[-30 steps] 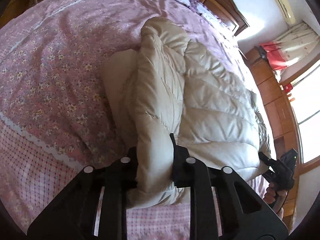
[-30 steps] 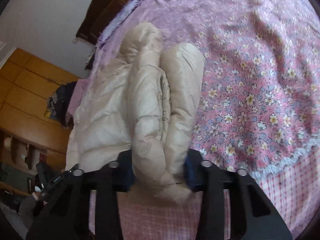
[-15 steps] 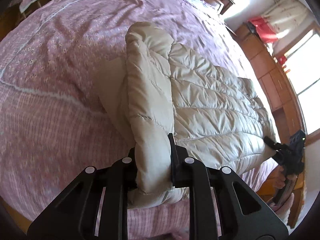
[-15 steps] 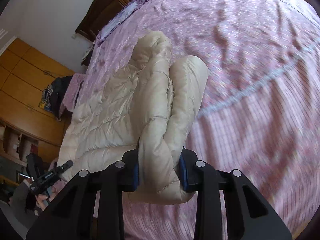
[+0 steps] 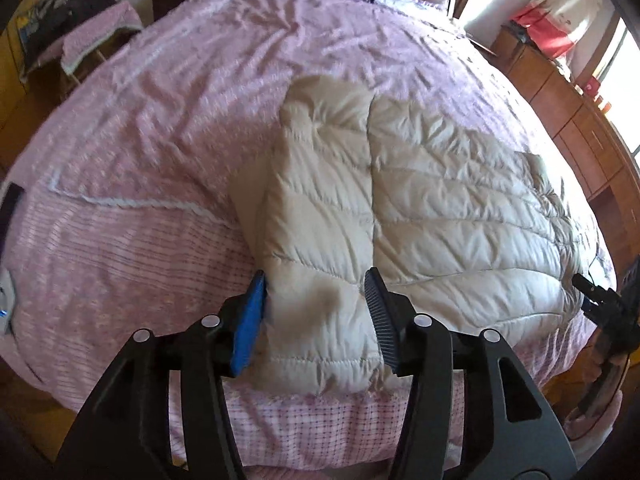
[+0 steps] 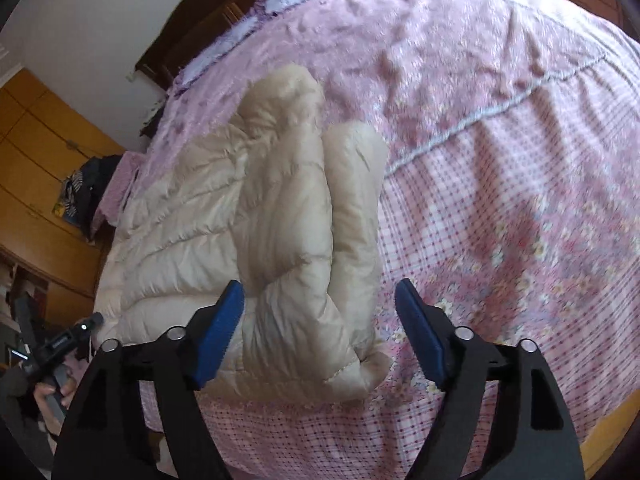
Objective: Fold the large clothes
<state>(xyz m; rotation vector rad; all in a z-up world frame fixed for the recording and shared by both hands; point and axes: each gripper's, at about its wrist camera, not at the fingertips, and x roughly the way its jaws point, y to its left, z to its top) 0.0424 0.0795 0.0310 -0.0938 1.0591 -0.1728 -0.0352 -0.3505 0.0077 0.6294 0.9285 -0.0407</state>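
We have the jacket [image 5: 420, 208] lying folded near the foot edge of the bed [image 5: 160, 120], its near hem close to the drop. Our left gripper [image 5: 316, 316] and right gripper [image 6: 318, 332] both stand wide open, each straddling a puffy end without holding it. The padding looks springy; left unpressed, the folds could bulge open, or a careless pull-away could snag the hem and drag it off.

No legible text or labels
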